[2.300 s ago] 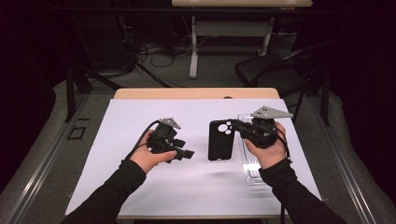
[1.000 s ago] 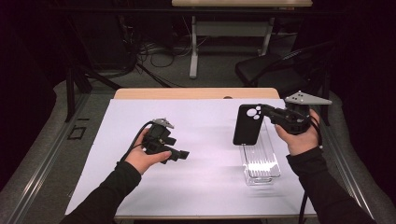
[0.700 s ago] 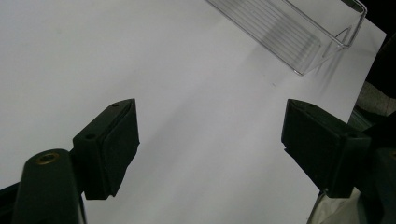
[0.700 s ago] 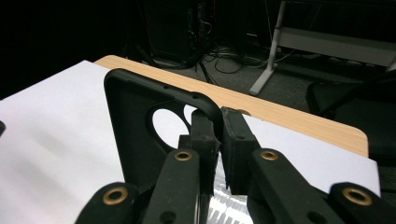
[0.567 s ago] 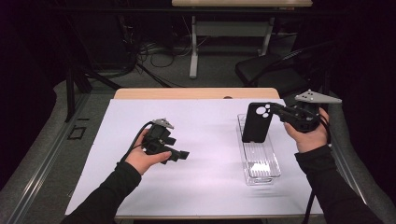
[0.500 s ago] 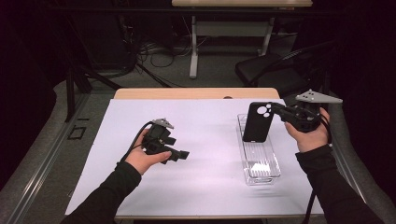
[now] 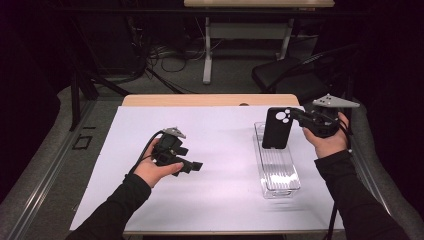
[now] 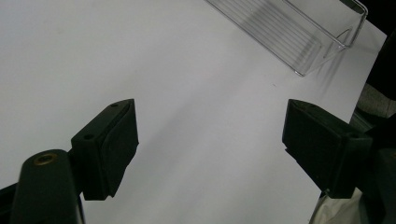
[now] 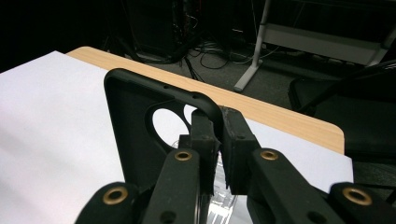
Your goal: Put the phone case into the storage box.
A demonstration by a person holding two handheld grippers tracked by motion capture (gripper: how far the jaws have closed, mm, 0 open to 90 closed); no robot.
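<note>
A black phone case [image 7: 277, 128] with a round camera cut-out hangs upright over the far end of a clear plastic tray [image 7: 280, 172]. My right gripper [image 7: 296, 115] is shut on the case's upper edge; in the right gripper view the jaws pinch the case [image 9: 140, 126] rim at my right gripper [image 9: 219, 135]. My left gripper [image 7: 192, 165] rests low at the middle left of the white sheet, held by a hand, jaws wide apart and nothing between them. In the left gripper view my left gripper [image 8: 210, 144] looks across bare white sheet toward the tray [image 8: 299, 37].
A white sheet [image 7: 220, 200] covers the wooden table [image 7: 200, 100]. Beyond the far edge stand a black chair [image 7: 295, 75], a desk leg and floor cables. The tray's ribbed bottom is bare.
My right gripper carried the phone case from the sheet's middle up and to the right, then slightly down over the tray's far end. The left gripper stayed put.
</note>
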